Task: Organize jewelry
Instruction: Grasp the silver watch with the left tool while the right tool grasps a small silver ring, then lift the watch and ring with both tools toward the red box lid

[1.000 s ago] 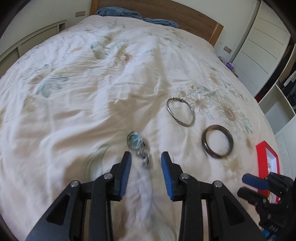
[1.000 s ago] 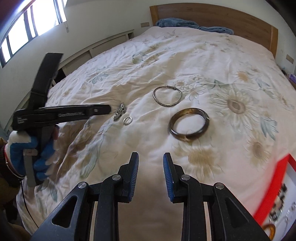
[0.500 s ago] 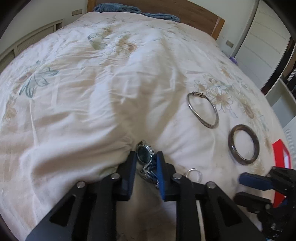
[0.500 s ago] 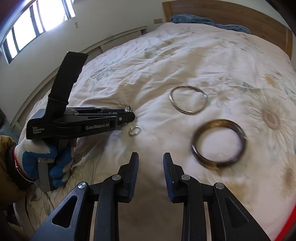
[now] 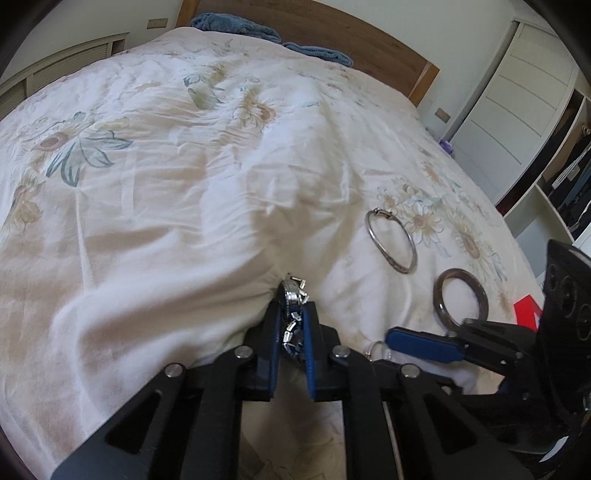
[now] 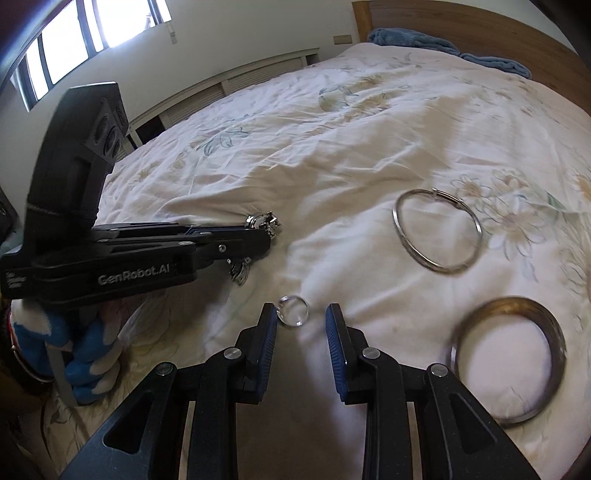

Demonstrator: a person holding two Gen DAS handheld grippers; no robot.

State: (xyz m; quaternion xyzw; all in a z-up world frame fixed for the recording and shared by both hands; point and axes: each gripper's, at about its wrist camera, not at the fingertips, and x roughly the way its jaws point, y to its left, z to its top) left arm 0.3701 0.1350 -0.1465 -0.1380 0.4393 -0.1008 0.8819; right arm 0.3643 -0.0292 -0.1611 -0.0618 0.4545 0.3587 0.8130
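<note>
A silver watch with a metal link band lies on the floral bedspread. My left gripper has it between its blue pads; the jaws are closing and pressing on the band. From the right wrist view the watch sticks out past the left gripper, with part of the band hanging under it. My right gripper is open, low over the cover. A small silver ring lies just ahead, between its fingertips and closer to the left one, untouched.
A thin silver bangle and a dark thick bangle lie to the right on the cover. A red box shows at the bed's right edge. A gloved hand holds the left gripper. Blue towels lie by the wooden headboard.
My left gripper came down over the watch and its jaws narrowed onto it. My right gripper moved lower and left, bringing the small ring up between its fingertips.
</note>
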